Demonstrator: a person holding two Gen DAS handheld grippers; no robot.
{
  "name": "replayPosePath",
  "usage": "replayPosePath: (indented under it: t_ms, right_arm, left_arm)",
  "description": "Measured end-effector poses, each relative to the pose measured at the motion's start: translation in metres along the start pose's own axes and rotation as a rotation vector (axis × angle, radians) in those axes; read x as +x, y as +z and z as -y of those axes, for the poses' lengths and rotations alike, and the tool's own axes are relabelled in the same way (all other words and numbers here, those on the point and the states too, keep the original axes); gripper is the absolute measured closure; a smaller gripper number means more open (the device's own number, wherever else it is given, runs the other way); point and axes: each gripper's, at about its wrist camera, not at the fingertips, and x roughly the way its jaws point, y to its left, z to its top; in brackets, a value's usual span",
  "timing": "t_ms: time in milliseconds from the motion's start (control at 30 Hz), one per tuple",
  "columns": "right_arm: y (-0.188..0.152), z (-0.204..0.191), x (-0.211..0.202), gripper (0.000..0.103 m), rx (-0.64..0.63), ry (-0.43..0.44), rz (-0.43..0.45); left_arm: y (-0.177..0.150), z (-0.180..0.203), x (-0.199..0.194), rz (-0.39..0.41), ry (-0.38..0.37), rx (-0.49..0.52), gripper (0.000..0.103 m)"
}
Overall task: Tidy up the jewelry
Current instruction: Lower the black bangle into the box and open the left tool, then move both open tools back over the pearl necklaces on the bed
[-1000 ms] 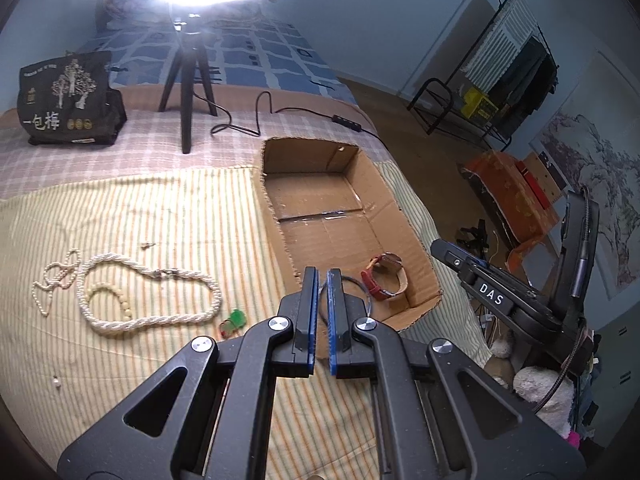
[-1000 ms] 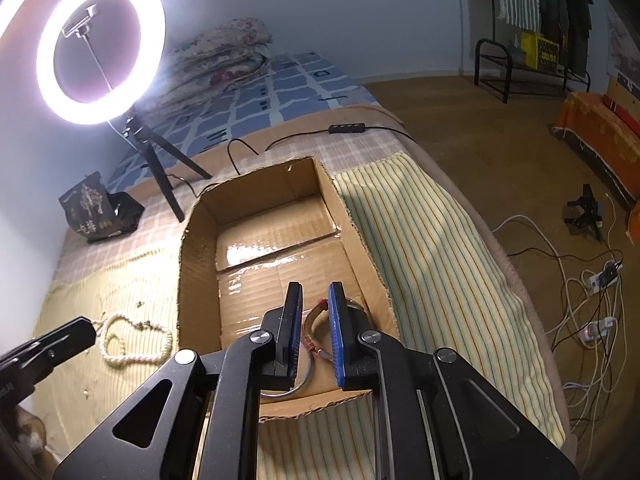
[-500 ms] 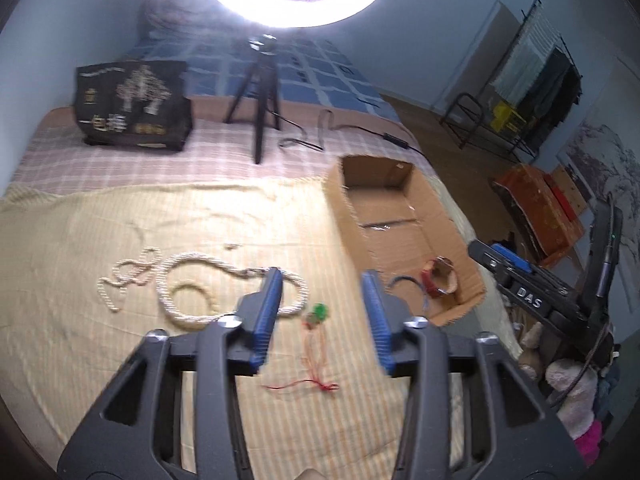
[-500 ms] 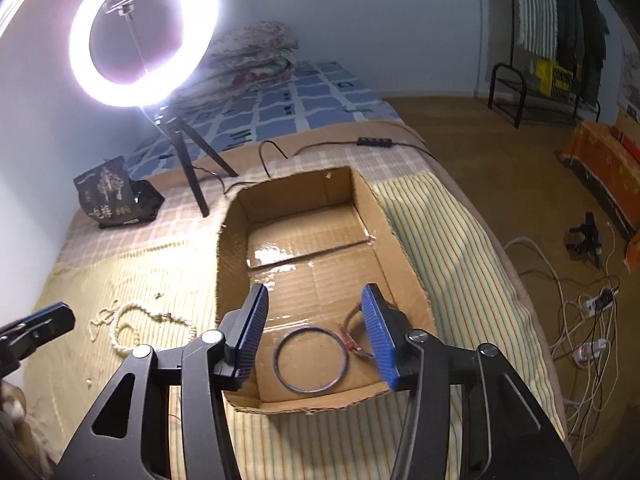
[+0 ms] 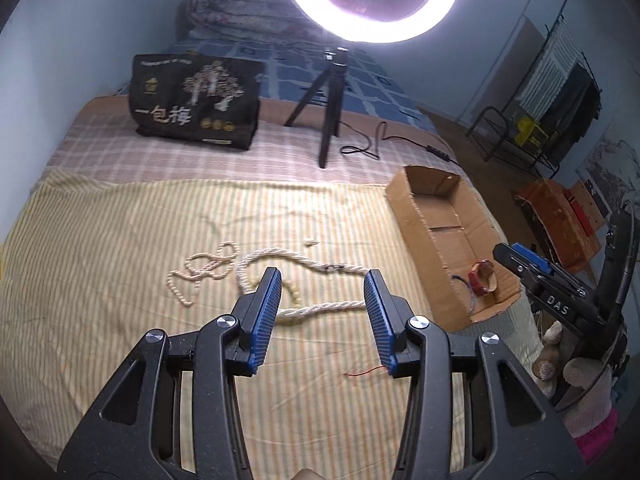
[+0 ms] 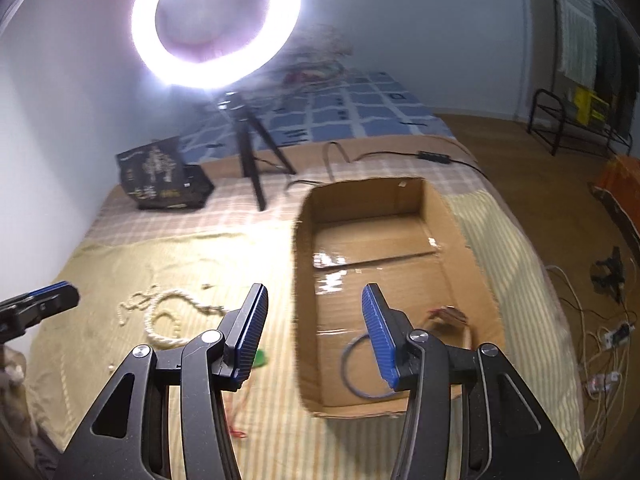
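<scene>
Looking along the left gripper (image 5: 322,280), its blue-padded jaws stand apart with nothing between them, above a yellow striped sheet (image 5: 100,280) spread on a bed. Behind it sits a black bag (image 5: 196,102) printed with a pale tree and the characters "一包梅". The right gripper (image 5: 532,266), at the right edge, carries the letters "DAS". A thick twisted rope necklace (image 5: 296,258) lies looped on the sheet just ahead of the fingers, a thin bead strand (image 5: 200,270) beside it to the left. The cardboard box (image 5: 420,216) rests at the sheet's right side, its long axis running away from the camera, a red bracelet (image 5: 480,276) at its near end. A ring light (image 5: 370,0) on a tripod glares beyond.

From the right wrist, the right gripper (image 6: 316,322) is likewise spread and empty, straddling the cardboard box's (image 6: 304,240) left wall. A blue bangle (image 6: 352,368) lies flat on the box floor, and a blurred red piece lies just to its right. A clothes rack (image 6: 584,92) stands across the wooden floor.
</scene>
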Motion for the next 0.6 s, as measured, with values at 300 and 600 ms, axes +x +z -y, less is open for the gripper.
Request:
replayPosePath:
  t_ms: [300,600]
  right_arm:
    - [-0.002,-0.036,0.011,0.055,-0.07,0.06,-0.037]
    - [-0.007,-0.063,0.032,0.055,-0.103,0.104,-0.109]
  left_arm:
    - [-0.004,-0.038,-0.009,0.005,0.063,-0.011,0.06]
    - [-0.003,-0.078,-0.009,-0.008,0.087,-0.074,0.06]
